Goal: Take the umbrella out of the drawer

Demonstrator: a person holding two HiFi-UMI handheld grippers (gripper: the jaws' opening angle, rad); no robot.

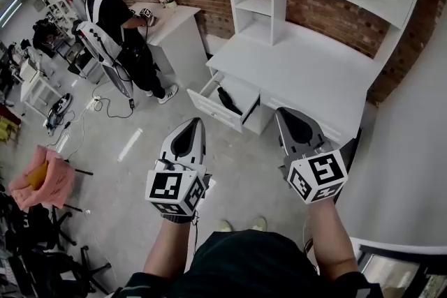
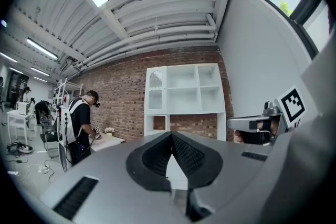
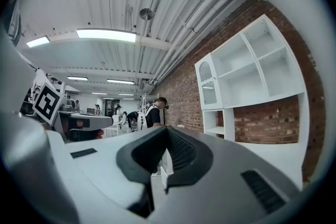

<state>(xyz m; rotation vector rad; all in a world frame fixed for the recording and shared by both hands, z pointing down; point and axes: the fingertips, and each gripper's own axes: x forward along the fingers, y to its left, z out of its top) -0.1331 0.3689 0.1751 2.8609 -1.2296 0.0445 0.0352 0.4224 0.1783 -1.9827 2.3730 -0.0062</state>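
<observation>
Ribbed fingers closed, empty: left gripper, right gripper; slim black umbrella in drawer.

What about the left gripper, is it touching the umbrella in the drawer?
Apart. In the head view the left gripper, fingers shut, sits short of the open drawer, whose white front shows between it and the umbrella inside.

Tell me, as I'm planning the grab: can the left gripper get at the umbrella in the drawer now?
Probably yes. The drawer stands open, the black umbrella lies exposed, and nothing blocks the left gripper. It is held short of the drawer with jaws shut, so it must approach and open.
</observation>
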